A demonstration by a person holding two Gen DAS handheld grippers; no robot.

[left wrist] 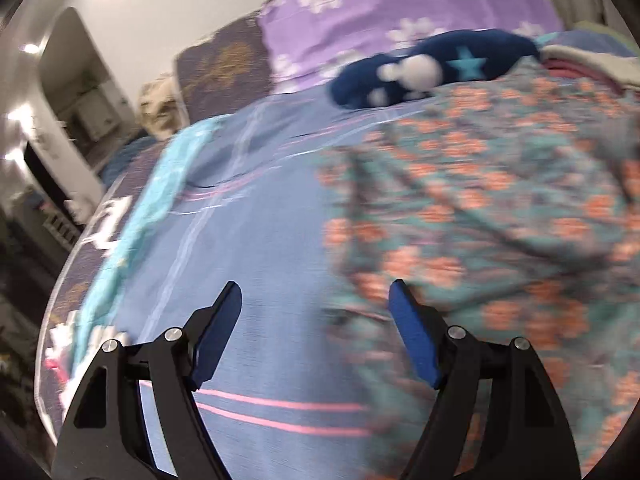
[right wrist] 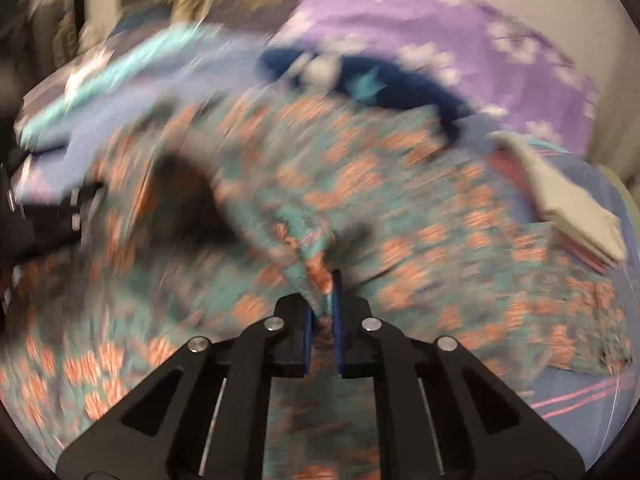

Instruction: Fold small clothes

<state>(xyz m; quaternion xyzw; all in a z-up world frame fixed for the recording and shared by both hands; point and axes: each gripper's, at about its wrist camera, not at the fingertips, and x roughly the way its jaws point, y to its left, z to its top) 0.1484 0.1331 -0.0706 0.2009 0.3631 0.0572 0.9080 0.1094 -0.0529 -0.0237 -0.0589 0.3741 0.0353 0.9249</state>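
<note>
From the left wrist, the left gripper [left wrist: 316,296] stood with jaws apart, holding nothing, over the blue bedsheet [left wrist: 256,240] beside the floral garment [left wrist: 480,208]. From the right wrist, the right gripper [right wrist: 322,292] pinched a fold of that floral garment [right wrist: 360,200]. No writing was legible.

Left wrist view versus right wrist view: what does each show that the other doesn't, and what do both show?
Left wrist only: the left gripper with jaws open over the blue striped bedsheet, nothing between them, and a doorway at far left. Right wrist only: the right gripper, jaws shut on a pinched fold of the floral garment. Both: that garment, the navy star-patterned item and the purple flowered pillow.
</note>
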